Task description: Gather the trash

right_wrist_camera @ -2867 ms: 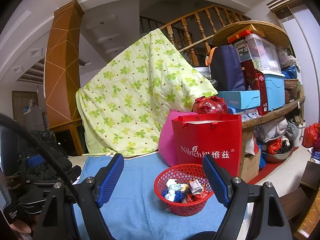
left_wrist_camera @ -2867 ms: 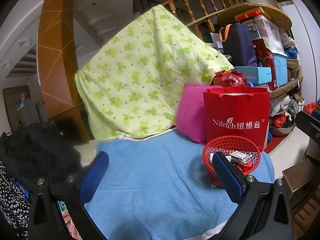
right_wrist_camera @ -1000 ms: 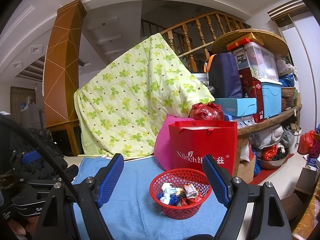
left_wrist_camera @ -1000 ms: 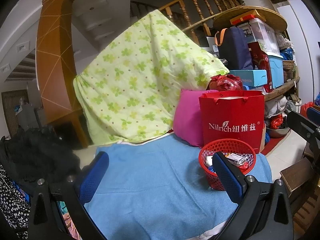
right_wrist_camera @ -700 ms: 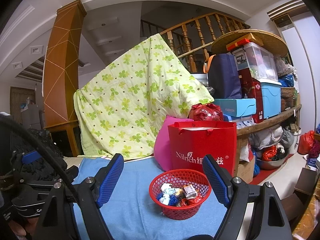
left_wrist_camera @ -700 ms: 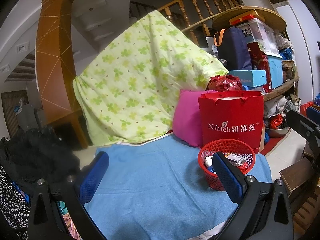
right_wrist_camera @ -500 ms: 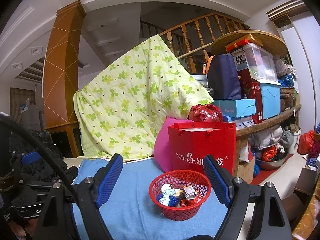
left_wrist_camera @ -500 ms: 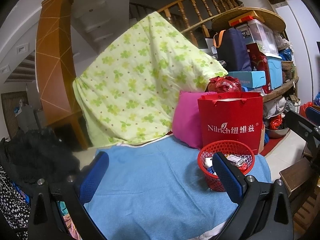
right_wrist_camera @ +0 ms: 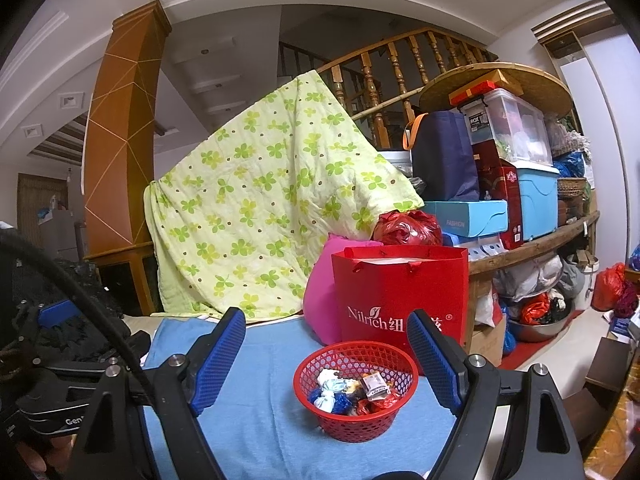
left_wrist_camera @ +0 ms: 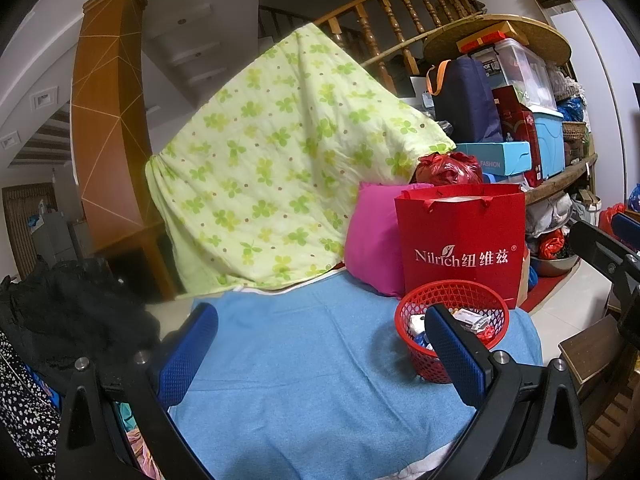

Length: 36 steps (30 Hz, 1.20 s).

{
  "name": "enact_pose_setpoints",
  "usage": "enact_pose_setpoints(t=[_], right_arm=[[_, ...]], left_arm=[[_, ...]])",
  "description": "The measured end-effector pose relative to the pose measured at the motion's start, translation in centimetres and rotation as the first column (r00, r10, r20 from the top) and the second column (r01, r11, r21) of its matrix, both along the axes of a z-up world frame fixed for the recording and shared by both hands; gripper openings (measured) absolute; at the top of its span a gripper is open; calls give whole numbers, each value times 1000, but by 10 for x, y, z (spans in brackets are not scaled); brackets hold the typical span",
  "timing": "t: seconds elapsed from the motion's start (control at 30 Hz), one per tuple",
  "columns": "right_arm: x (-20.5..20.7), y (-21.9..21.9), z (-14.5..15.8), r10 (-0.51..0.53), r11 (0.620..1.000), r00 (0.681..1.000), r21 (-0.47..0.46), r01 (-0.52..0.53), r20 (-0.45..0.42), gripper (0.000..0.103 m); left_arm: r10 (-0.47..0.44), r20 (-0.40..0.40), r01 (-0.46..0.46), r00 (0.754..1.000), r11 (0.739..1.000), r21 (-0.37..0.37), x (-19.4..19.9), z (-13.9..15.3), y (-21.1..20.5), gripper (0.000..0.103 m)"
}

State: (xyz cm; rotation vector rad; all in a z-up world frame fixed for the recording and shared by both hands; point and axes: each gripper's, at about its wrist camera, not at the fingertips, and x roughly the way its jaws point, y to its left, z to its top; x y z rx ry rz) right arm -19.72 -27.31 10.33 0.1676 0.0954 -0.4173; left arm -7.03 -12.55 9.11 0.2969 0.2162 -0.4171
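A red plastic basket [right_wrist_camera: 354,394] stands on a blue cloth [right_wrist_camera: 260,420]; it holds several crumpled wrappers [right_wrist_camera: 352,394] in white, blue and red. My right gripper [right_wrist_camera: 326,338] is open and empty, raised above and just short of the basket. In the left wrist view the basket [left_wrist_camera: 452,320] sits at the right, partly hidden behind my right finger. My left gripper [left_wrist_camera: 320,330] is open and empty over the blue cloth [left_wrist_camera: 304,368], to the left of the basket.
A red Nilrich paper bag [right_wrist_camera: 400,296] and a pink cushion [right_wrist_camera: 320,304] stand right behind the basket. A green clover quilt [right_wrist_camera: 264,216] hangs behind. Stacked boxes on a wooden shelf [right_wrist_camera: 532,240] are at the right, and black fabric [left_wrist_camera: 72,312] at the left.
Both views have tilted slightly upward and drawn back a little, so the basket sits lower in the right wrist view. Both grippers stay open and empty.
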Motion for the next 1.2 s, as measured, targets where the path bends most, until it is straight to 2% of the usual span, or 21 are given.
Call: enact_pose_setpoints(t=[0.8, 1.1, 1.2], right_arm=[[5, -9, -14, -20, 1000, 1000, -1, 20, -16, 86], [23, -24, -31, -63, 998, 996, 9, 64, -61, 86], [33, -33, -36, -90, 996, 993, 13, 91, -80, 86]], left_arm=[[-16, -4, 16, 1000, 1000, 14, 2, -7, -6, 102], [-62, -9, 62, 998, 998, 13, 22, -16, -23, 102], [-77, -36, 77, 996, 997, 5, 38, -21, -29, 102]])
